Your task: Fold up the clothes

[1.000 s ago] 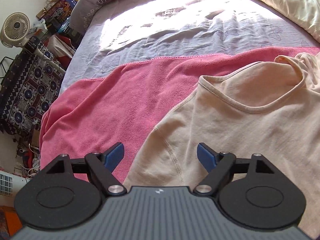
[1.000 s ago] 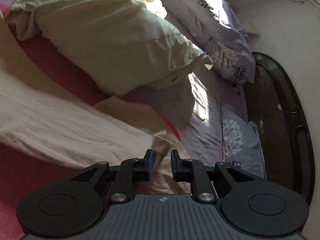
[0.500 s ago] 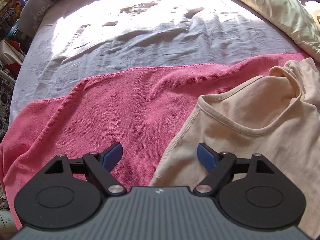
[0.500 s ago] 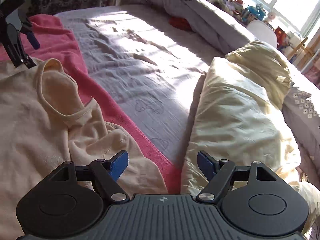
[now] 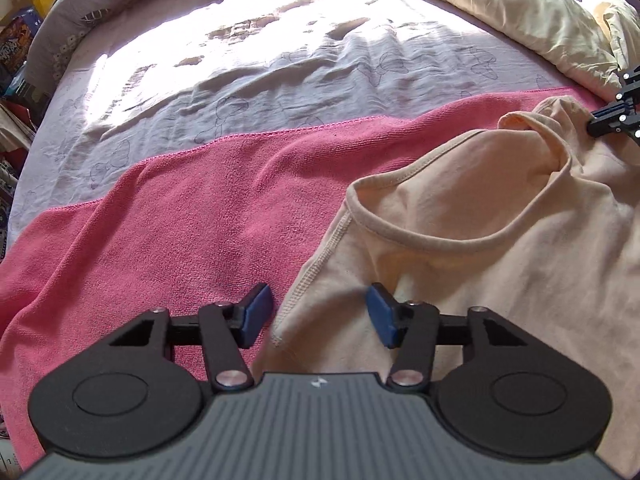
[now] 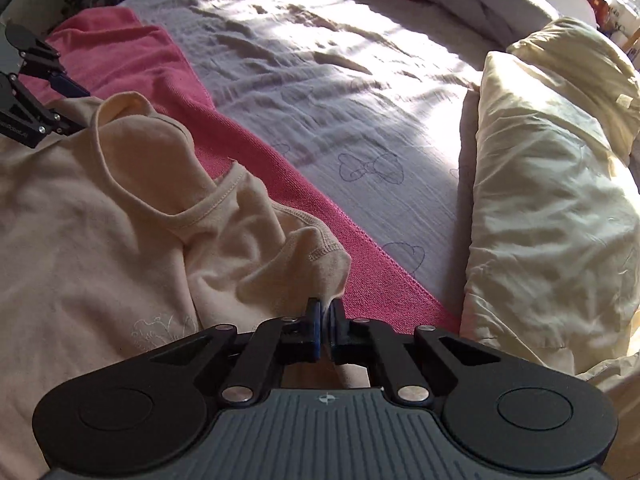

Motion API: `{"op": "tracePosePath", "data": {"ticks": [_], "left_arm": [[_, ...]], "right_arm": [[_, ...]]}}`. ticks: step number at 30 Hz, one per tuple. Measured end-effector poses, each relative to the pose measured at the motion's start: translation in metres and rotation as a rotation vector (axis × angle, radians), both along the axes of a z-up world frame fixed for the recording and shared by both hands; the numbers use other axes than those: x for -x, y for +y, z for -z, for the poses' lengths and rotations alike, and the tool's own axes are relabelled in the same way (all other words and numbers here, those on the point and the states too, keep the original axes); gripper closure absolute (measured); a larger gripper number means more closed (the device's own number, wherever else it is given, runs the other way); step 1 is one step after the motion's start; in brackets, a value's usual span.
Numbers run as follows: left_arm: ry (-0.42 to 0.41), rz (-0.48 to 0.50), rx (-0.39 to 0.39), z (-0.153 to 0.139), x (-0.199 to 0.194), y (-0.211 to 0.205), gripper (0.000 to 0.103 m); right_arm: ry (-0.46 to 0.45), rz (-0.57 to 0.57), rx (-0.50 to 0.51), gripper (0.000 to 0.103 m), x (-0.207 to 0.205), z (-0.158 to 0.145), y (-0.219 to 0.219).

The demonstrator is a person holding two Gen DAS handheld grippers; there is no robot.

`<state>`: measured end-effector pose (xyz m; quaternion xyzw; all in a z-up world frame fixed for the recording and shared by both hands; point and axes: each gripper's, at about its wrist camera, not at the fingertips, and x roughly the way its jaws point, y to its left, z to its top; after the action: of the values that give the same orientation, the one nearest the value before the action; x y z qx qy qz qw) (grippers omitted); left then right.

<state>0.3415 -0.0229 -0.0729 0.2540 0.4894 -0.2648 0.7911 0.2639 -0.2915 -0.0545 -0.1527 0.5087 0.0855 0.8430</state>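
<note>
A cream shirt lies on a pink towel, its neckline facing the far side of the bed. My left gripper hangs over the shirt's left shoulder seam. Its jaws are closing, with the shirt's edge between the blue pads, which do not press on it. In the right wrist view, my right gripper is shut on a bunched fold of the shirt at its other shoulder. The right gripper also shows at the left view's right edge, and the left gripper at the right view's left edge.
The pink towel lies across a pale lilac bedsheet in strong sunlight. A cream pillow lies to the right of the shirt. A grey quilt and household clutter sit past the bed's far left edge.
My right gripper swung from the pillows to the shirt, opened wide, then shut on the shirt's fold. My left gripper dropped toward the shoulder seam and its jaws narrowed.
</note>
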Motion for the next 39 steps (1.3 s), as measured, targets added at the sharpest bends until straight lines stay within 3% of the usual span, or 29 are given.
{"op": "tracePosePath", "data": {"ticks": [1,2,5,9,10,12,14,15,17,19,21,24,26,28,31,32,33,39], "left_arm": [[-0.013,-0.004,-0.012,-0.002,0.003,0.000,0.078],[-0.023,-0.012,-0.019,-0.004,0.006,0.002,0.084],[-0.025,-0.048,-0.026,-0.006,0.008,0.012,0.085],[-0.025,-0.082,-0.066,0.000,0.006,0.024,0.083],[-0.029,-0.083,-0.071,0.000,0.005,0.025,0.075],[-0.046,-0.073,-0.062,-0.003,0.002,0.025,0.072],[-0.058,-0.059,-0.041,-0.008,-0.002,0.024,0.067],[-0.057,-0.048,-0.013,-0.011,-0.005,0.024,0.060],[-0.038,-0.014,0.042,-0.013,-0.009,0.020,0.033],[0.013,0.039,0.077,-0.009,-0.012,0.012,0.020],[0.099,0.099,0.062,0.005,-0.012,-0.002,0.017],[0.063,0.107,0.019,0.016,-0.004,-0.013,0.013],[0.048,0.084,0.030,0.014,0.000,-0.012,0.024],[0.023,0.056,0.035,0.009,0.005,-0.010,0.038],[-0.033,0.027,0.004,0.002,0.012,-0.008,0.068],[-0.060,0.007,-0.015,-0.002,0.013,-0.007,0.091],[-0.090,-0.019,-0.039,-0.005,0.012,-0.006,0.097],[-0.140,-0.105,-0.010,-0.024,0.000,0.000,0.097]], "right_arm": [[-0.029,0.014,0.009,0.097,0.005,-0.008,-0.001],[-0.053,0.033,0.023,0.097,0.009,-0.014,-0.004],[-0.054,0.054,0.070,0.097,0.021,-0.021,-0.014],[0.065,0.018,0.172,0.097,0.031,0.002,-0.017],[0.080,0.013,0.200,0.094,0.032,0.007,-0.017],[0.067,0.027,0.200,0.084,0.029,0.009,-0.019],[0.003,0.049,0.151,0.054,0.020,0.002,-0.022],[-0.020,0.053,0.114,0.047,0.013,-0.002,-0.023],[-0.013,0.055,0.020,0.034,-0.005,-0.004,-0.025],[0.039,0.056,-0.040,0.034,-0.025,0.005,-0.020],[0.103,0.043,-0.051,0.034,-0.038,0.020,-0.012],[0.115,0.018,-0.055,0.047,-0.037,0.032,0.002],[0.106,-0.018,-0.061,0.073,-0.027,0.028,0.010],[0.090,-0.049,-0.026,0.087,-0.019,0.025,0.017],[0.047,-0.056,0.002,0.094,-0.010,0.016,0.021],[0.022,-0.045,0.005,0.094,-0.008,0.012,0.020],[-0.013,-0.029,0.010,0.094,-0.006,0.006,0.019],[-0.199,-0.009,0.090,0.095,-0.006,-0.023,0.022]]}}
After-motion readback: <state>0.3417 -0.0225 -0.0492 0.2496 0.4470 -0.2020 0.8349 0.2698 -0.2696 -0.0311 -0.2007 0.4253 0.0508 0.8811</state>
